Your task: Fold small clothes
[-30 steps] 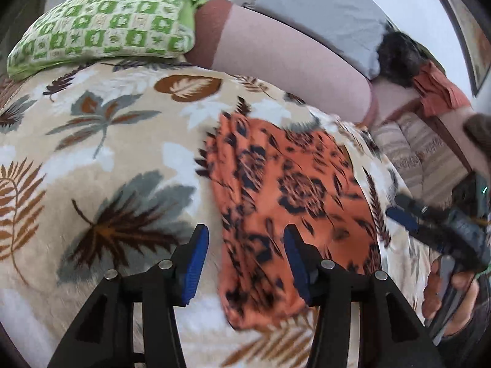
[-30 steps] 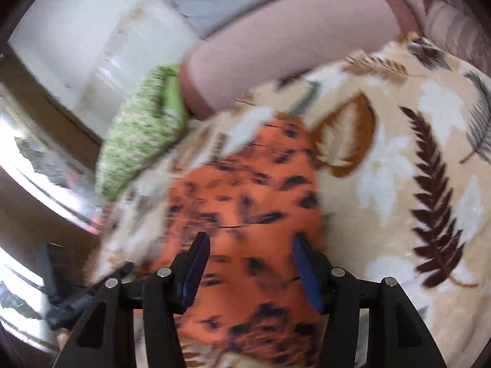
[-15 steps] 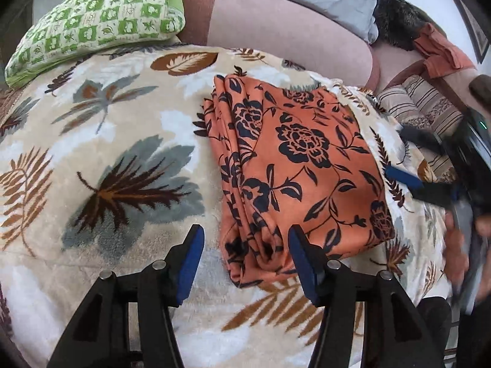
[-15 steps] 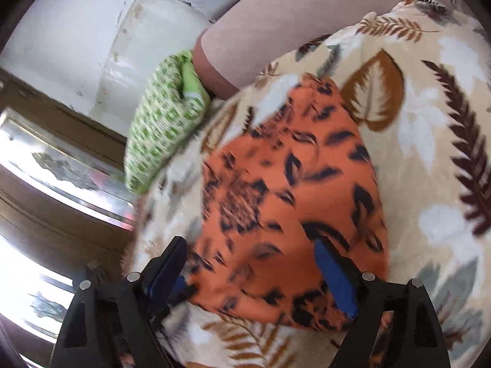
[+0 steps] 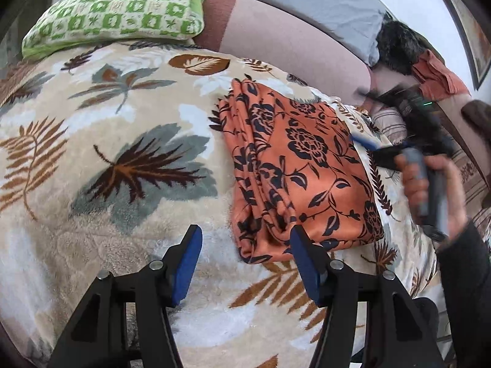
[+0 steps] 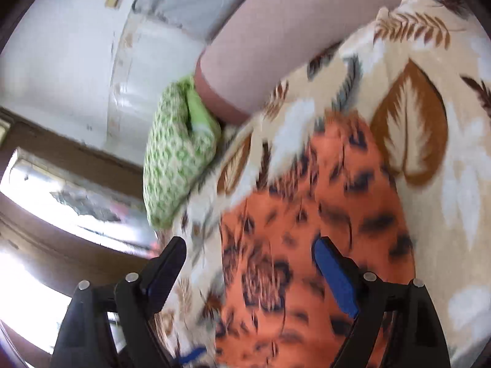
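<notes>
An orange cloth with a dark floral print (image 5: 300, 171) lies folded into a rectangle on a leaf-patterned blanket (image 5: 122, 153). My left gripper (image 5: 245, 263) is open and empty, just in front of the cloth's near edge. My right gripper (image 6: 250, 276) is open and empty above the cloth (image 6: 307, 230), which looks blurred there. In the left wrist view the right gripper (image 5: 383, 144) is held in a hand at the cloth's far right edge.
A green checked pillow (image 5: 119, 15) lies at the head of the bed, with a pink bolster (image 5: 291, 46) and a grey pillow (image 5: 322, 3) behind the cloth. Striped fabric (image 5: 396, 122) and an orange garment (image 5: 435, 73) lie at the right. A window (image 6: 76, 199) shows at the left.
Both grippers pulled back from the cloth and stayed open. The left one rose so the whole folded cloth shows. The right one swung along the cloth's right side.
</notes>
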`<state>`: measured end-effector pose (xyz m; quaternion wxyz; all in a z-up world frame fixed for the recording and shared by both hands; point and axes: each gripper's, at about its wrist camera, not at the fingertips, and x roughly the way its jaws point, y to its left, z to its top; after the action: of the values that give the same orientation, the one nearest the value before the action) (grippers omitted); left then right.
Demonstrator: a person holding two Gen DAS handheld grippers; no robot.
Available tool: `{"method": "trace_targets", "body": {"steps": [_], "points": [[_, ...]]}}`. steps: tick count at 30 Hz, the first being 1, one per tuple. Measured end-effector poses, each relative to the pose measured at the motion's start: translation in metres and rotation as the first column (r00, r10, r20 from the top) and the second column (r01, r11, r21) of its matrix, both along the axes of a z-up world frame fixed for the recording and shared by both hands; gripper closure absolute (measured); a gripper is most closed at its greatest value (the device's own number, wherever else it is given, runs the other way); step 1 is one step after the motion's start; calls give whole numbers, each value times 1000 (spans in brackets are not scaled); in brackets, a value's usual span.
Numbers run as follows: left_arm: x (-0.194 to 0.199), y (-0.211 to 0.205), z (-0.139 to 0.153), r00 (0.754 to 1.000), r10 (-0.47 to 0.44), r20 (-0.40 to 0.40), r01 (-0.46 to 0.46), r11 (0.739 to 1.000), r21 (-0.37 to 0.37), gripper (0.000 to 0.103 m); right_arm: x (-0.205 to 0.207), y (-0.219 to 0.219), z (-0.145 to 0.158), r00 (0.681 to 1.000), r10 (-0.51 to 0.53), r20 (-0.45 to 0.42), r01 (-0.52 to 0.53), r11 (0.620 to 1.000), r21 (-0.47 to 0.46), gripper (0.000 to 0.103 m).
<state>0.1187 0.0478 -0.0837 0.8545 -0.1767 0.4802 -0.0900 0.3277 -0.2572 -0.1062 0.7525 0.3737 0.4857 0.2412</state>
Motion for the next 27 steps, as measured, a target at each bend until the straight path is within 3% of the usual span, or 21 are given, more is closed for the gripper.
{"method": "trace_targets", "body": {"steps": [2,6,11,17,20,24,27], "points": [[2,3,-2,1000,10,-12,-10,1000,3,42,12,3,-39,994,11,-106,-12,1000,-5,13],[1,7,1,999,42,-5,-42,999,13,38,-11,-2,-4,999,-6,-35,7,1000,29,13],[-10,0,13,999,52,8,-52,999,1,35,-78,3,33,996,64,59,-58,994,-96,13],[-35,-7,35,998,39,47,-39,999,-10,30,-154,6,26,997,62,54,-52,986,-159,13],[-43,-12,46,997,46,59,-47,999,17,30,-187,-2,36,994,12,106,8,982,-187,13],[-54,-22,62,993,81,86,-89,991,99,15,-223,-11,60,976,-40,212,109,939,-326,13],[-59,-30,67,992,98,80,-110,982,152,14,-244,-10,65,971,-11,240,116,896,-429,13]]}}
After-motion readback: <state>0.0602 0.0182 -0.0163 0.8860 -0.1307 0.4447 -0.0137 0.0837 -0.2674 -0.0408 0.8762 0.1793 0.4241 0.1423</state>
